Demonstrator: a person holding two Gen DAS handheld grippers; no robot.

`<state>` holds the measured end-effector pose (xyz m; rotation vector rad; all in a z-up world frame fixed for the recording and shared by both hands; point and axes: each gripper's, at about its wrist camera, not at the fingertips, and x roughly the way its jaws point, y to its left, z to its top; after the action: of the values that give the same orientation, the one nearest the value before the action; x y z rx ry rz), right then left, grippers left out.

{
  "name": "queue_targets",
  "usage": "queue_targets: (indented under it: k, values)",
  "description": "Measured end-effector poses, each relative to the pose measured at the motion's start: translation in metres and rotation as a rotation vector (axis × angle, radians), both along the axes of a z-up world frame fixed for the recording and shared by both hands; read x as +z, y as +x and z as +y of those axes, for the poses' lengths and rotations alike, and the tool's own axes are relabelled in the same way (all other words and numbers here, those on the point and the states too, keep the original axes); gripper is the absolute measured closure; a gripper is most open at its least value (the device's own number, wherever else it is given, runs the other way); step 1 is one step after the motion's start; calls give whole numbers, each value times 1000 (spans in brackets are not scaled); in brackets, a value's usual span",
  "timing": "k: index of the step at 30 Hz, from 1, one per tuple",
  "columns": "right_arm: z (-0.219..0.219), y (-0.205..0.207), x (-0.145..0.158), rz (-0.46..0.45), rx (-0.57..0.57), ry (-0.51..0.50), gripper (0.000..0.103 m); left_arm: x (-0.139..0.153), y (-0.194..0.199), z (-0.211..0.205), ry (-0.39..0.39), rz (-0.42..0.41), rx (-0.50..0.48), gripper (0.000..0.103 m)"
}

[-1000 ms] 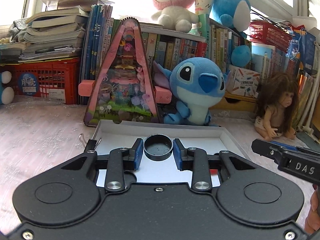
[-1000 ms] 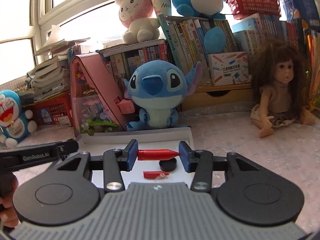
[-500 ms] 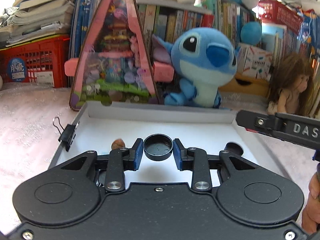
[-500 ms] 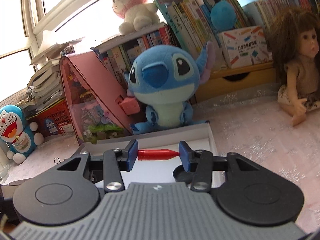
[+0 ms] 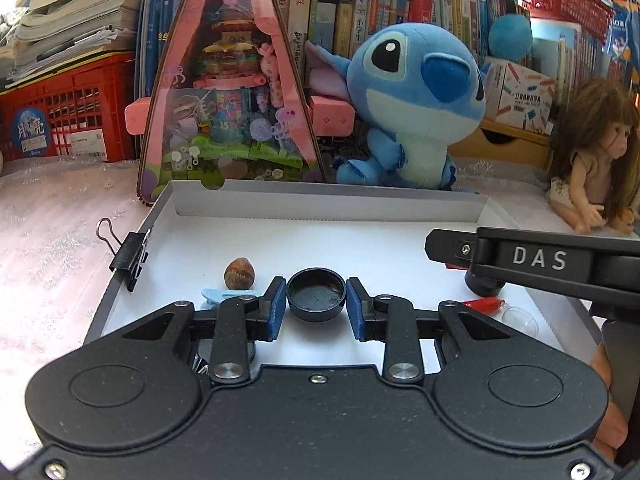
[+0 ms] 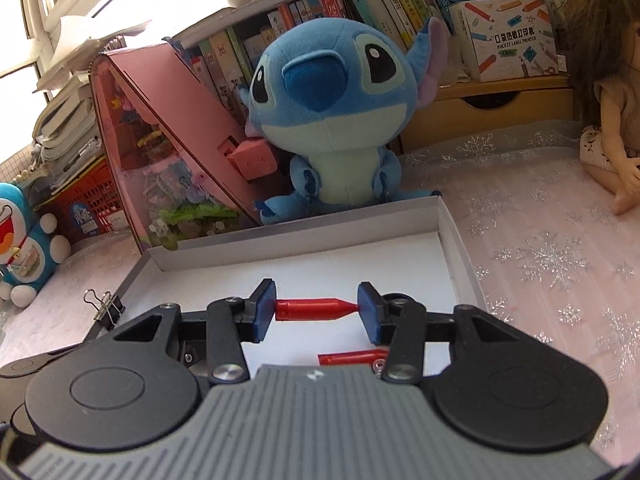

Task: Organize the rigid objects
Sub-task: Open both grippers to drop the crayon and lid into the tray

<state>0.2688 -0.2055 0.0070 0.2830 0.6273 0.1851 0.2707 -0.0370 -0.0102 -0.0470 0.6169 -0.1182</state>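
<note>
Pinching black cap (image 5: 316, 293) at frame centre, left gripper (image 5: 316, 307) blue pads press its sides, above white tray (image 5: 328, 208). Right gripper (image 6: 317, 309) clamps red piece (image 6: 316, 309) end to end, mid-frame over tray. Versus a second ago: both sit lower, tray looms larger, nut (image 5: 239, 273) and binder clip (image 5: 127, 258) now visible.

The left gripper (image 5: 317, 303) is hiding most of a pale blue piece (image 5: 218, 294), and the doll (image 6: 608, 92) is running off the right edge.
</note>
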Motion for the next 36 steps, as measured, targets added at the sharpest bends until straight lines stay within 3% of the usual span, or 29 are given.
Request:
queue_targets:
  k: [22, 27, 36]
  values:
    - [3, 5, -3, 31, -3, -15, 50, -2, 6, -5, 41, 35, 14, 72]
    - [0, 4, -4, 30, -16, 7, 39, -2, 5, -5, 37, 37, 11, 69]
    - [0, 0, 2, 16, -6, 3, 29, 2, 2, -5, 31, 49, -8, 56]
